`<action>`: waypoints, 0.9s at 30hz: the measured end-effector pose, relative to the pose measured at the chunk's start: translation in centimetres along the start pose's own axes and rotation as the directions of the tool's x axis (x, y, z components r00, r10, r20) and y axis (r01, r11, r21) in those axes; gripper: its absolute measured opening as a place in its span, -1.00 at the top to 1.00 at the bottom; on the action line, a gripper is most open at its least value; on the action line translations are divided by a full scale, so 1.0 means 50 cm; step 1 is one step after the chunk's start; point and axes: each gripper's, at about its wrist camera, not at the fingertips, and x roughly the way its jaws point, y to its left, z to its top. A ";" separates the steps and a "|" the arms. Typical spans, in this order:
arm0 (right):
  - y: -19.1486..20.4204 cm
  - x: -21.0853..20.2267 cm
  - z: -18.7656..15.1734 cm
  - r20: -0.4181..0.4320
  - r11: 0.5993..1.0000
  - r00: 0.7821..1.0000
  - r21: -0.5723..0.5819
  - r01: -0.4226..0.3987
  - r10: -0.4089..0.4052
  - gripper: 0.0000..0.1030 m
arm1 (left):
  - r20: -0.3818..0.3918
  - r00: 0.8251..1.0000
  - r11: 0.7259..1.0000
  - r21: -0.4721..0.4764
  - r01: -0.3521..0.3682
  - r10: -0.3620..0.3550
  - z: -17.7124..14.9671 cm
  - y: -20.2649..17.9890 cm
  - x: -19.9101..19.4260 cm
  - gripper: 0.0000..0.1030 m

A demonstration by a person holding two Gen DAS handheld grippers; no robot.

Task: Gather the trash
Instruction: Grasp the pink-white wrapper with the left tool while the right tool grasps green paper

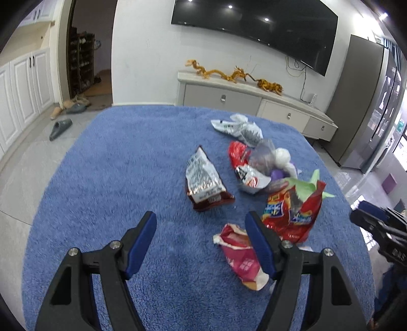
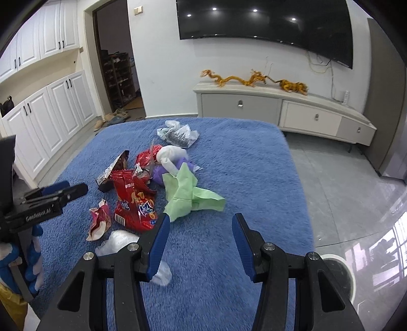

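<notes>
Trash lies scattered on a blue fluffy cover (image 1: 114,178). In the left wrist view I see a brown-and-silver snack bag (image 1: 203,180), a red chip bag (image 1: 292,211), a crumpled pink wrapper (image 1: 239,254) and a clear printed bag (image 1: 239,127). My left gripper (image 1: 201,219) hangs open above the cover, its right finger overlapping the pink wrapper. In the right wrist view my right gripper (image 2: 201,221) is open and empty, just right of the red chip bag (image 2: 134,206) and near the green paper (image 2: 188,193). A white tissue (image 2: 162,275) lies under its left finger.
A white bin (image 2: 338,275) stands on the grey floor (image 2: 343,191) right of the cover. A low TV cabinet (image 2: 279,107) with golden dragon figures and a wall TV (image 2: 264,23) are behind. White cupboards (image 2: 51,122) and slippers (image 1: 59,128) are at the left.
</notes>
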 end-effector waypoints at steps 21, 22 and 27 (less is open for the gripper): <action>-0.026 0.162 0.026 -0.091 0.993 0.989 0.021 -0.117 0.118 0.22 | -0.114 0.982 0.988 -0.005 0.154 -0.153 -0.052 -0.057 0.054 0.24; -0.030 0.156 0.023 -0.089 0.993 0.989 0.024 -0.116 0.117 0.24 | -0.111 0.982 0.988 -0.009 0.153 -0.153 -0.050 -0.054 0.054 0.25; -0.055 0.099 0.007 -0.048 0.992 0.992 0.063 -0.110 0.113 0.67 | -0.075 0.988 0.991 -0.011 0.136 -0.136 -0.051 -0.054 0.023 0.26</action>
